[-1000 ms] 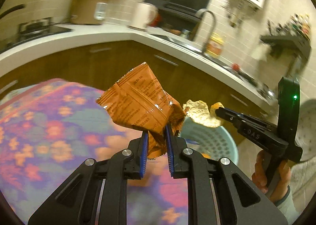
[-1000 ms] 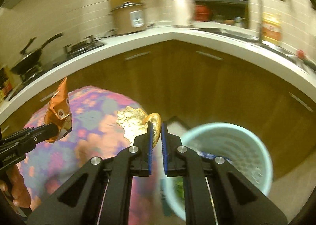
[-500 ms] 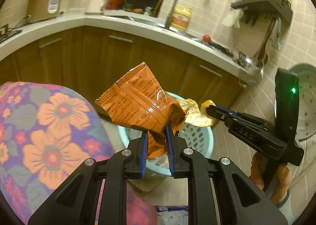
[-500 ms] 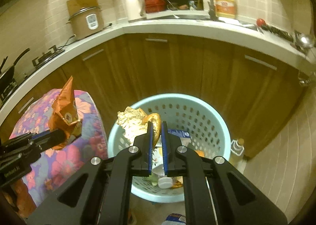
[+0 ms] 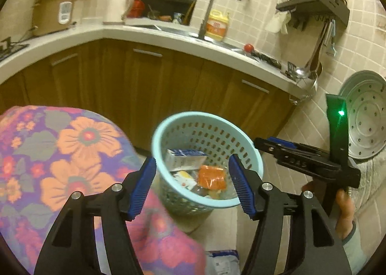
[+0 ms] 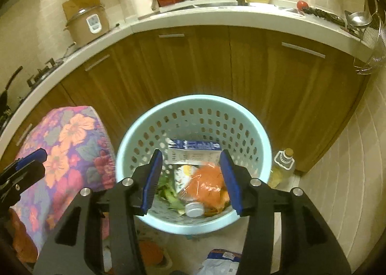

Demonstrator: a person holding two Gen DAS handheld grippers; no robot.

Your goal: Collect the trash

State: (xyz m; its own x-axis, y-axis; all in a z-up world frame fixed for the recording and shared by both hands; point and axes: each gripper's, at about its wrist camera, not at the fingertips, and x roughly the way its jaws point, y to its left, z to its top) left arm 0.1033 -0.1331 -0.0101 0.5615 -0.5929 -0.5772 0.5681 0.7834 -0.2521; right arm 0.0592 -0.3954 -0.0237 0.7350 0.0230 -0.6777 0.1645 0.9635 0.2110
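Observation:
A light blue perforated bin [image 5: 205,115] [image 6: 193,101] stands on the floor before the wooden cabinets. Inside lie the orange snack wrapper [image 5: 212,177] [image 6: 208,182], a blue and white carton [image 5: 184,158] [image 6: 193,150], a bottle and food scraps. My left gripper [image 5: 191,185] hangs above the bin's near rim, jaws opening, nothing between them. My right gripper [image 6: 190,181] [image 5: 259,142] hovers over the bin, jaws opening too, with nothing in them. In the left wrist view a hand [image 5: 343,209] holds the right gripper.
A flower-patterned cloth [image 5: 60,154] [image 6: 65,152] covers something to the left of the bin. An oil bottle [image 6: 283,165] stands on the floor at the bin's right. A blue and white packet [image 5: 223,261] [image 6: 222,260] lies on the floor in front. Counter and sink run behind.
Both grippers opened over the bin. The orange wrapper left the left gripper and the crumpled golden scrap left the right one; the wrapper now lies in the bin.

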